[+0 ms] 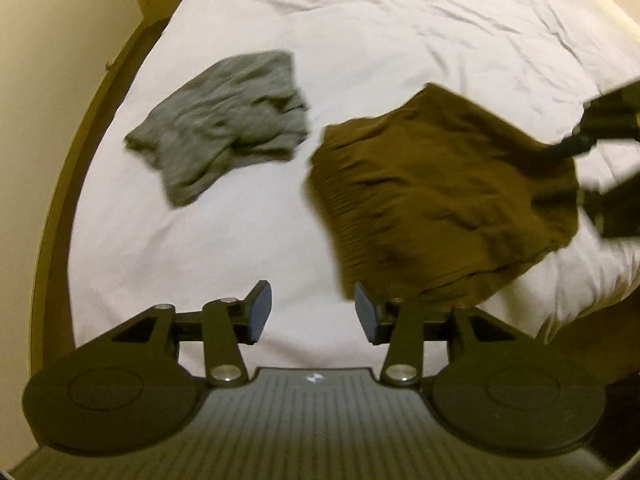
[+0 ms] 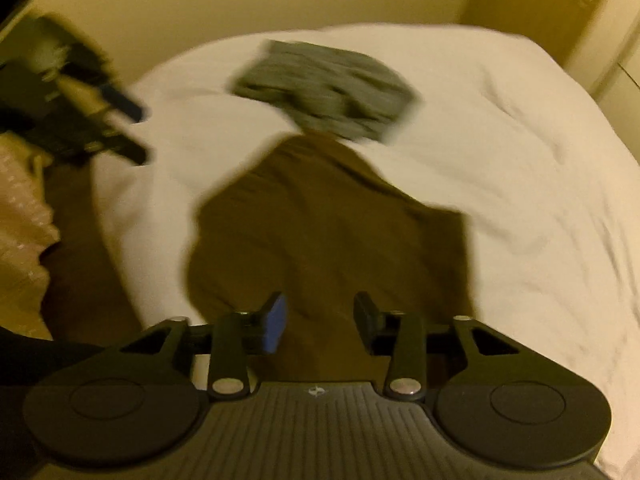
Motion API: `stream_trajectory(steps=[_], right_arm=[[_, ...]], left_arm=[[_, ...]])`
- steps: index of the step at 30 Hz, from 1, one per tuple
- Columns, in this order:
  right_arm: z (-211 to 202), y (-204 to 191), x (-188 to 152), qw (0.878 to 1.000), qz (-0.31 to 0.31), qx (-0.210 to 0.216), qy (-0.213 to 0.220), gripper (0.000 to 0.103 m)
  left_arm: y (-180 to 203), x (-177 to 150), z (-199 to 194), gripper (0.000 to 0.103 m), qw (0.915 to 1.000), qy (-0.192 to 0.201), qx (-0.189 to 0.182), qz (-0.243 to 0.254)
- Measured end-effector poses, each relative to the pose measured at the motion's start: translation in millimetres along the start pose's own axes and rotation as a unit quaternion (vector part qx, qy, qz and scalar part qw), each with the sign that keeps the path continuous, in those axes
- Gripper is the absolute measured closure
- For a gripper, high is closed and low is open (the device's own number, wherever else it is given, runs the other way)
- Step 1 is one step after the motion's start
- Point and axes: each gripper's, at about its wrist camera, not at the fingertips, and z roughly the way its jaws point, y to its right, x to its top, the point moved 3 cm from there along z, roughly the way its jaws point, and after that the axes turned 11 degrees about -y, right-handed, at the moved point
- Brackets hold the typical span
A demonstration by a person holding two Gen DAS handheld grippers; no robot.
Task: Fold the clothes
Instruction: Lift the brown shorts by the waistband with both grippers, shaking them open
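Left wrist view shows your left gripper (image 1: 313, 312) with jaws apart and empty above the white bed sheet (image 1: 400, 20), the brown knitted garment (image 1: 432, 192) lying to its right and the grey crumpled garment (image 1: 224, 120) farther left. Your right gripper (image 2: 320, 322) also stands apart over the brown cloth. Both pieces look soft, light and limp, so I would pinch a hem corner or edge, not the middle.

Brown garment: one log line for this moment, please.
brown cloth garment on white bed sheet | grey garment apart | left tool open | right tool open
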Motion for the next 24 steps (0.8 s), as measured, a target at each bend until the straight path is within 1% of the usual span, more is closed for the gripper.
stream_trajectory(steps=[2, 4, 6, 7, 10, 11, 12, 13, 14, 15, 17, 19, 20, 22, 24], right_arm=[[19, -25, 17, 1.0, -0.025, -0.005, 0.005, 0.039], [41, -51, 27, 0.998, -0.054, -0.014, 0.002, 0.039], [66, -74, 35, 0.995, -0.089, -0.036, -0.004, 0.04], [72, -77, 37, 0.995, -0.095, -0.042, -0.007, 0.04], [79, -70, 37, 0.995, -0.089, -0.05, -0.019, 0.04], [81, -68, 37, 0.995, -0.087, -0.052, -0.023, 0.046], [83, -66, 37, 0.995, -0.085, -0.054, -0.027, 0.063], [85, -63, 37, 0.994, -0.083, -0.057, -0.03, 0.071], [87, -61, 38, 0.994, -0.081, -0.059, -0.034, 0.082], [79, -51, 39, 0.997, -0.056, -0.048, -0.03, 0.086], [48, -15, 37, 1.0, 0.029, -0.008, -0.009, 0.09], [17, 20, 33, 0.993, 0.114, 0.031, 0.01, 0.093], [2, 40, 30, 0.986, 0.158, 0.047, 0.021, 0.093], [-26, 82, 18, 0.967, 0.242, 0.071, 0.042, 0.093], [-45, 119, 6, 0.946, 0.308, 0.082, 0.062, 0.093]], left_arm=[[-15, -4, -1, 0.062, 1.0, -0.001, 0.002, 0.008], [-28, -5, -2, 0.06, 0.9999, 0.0, 0.008, 0.014], [-38, -7, -4, 0.058, 0.9998, 0.002, 0.008, 0.016], [-43, -8, -5, 0.058, 0.9998, 0.004, 0.007, 0.016], [-55, -9, -2, 0.057, 0.9998, 0.004, 0.002, 0.018], [-57, -9, 0, 0.057, 0.9998, 0.003, -0.001, 0.02], [-58, -9, 1, 0.057, 0.9997, 0.003, -0.004, 0.022], [-58, -8, 4, 0.057, 0.9996, 0.004, -0.007, 0.026], [-58, -7, 6, 0.057, 0.9995, 0.005, -0.009, 0.031], [-57, -6, 9, 0.056, 0.9993, 0.007, -0.013, 0.034], [-52, -1, 16, 0.056, 0.9989, 0.011, -0.028, 0.036], [-44, 7, 23, 0.056, 0.9981, 0.014, -0.046, 0.039], [-38, 12, 25, 0.055, 0.9974, 0.019, -0.054, 0.044], [-25, 24, 28, 0.052, 0.9956, 0.03, -0.071, 0.054], [-11, 37, 30, 0.045, 0.9937, 0.043, -0.088, 0.055]])
